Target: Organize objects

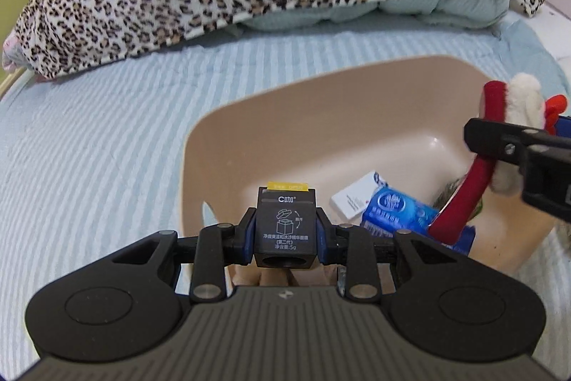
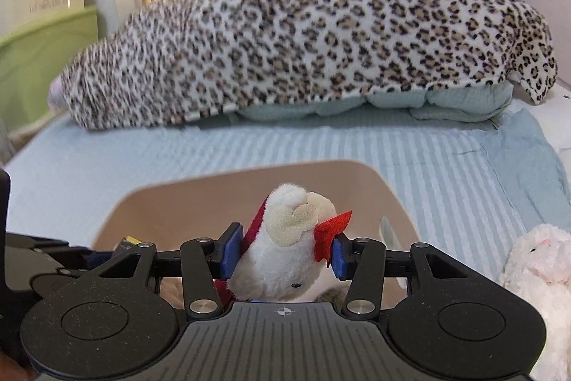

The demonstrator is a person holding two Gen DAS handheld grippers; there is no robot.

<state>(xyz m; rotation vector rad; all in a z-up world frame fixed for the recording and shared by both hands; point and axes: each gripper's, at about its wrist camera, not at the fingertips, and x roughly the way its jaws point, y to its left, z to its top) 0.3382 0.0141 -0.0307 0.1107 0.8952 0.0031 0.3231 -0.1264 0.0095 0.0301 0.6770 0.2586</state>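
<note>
A beige plastic basin (image 1: 321, 116) sits on the striped bed; it also shows in the right wrist view (image 2: 200, 199). My left gripper (image 1: 285, 231) is shut on a small black box (image 1: 285, 224) with a yellow tab, held over the basin's near rim. My right gripper (image 2: 283, 254) is shut on a white plush sheep with red scarf (image 2: 289, 238), held over the basin; the sheep also shows in the left wrist view (image 1: 514, 116). Inside the basin lie a blue packet (image 1: 396, 206) and a white card box (image 1: 357, 195).
A leopard-print blanket (image 2: 303, 41) lies heaped across the back of the bed over a pale green quilt (image 2: 446, 102). A second white plush toy (image 2: 539, 277) lies on the bed at the right. A green cabinet (image 2: 35, 66) stands at the left.
</note>
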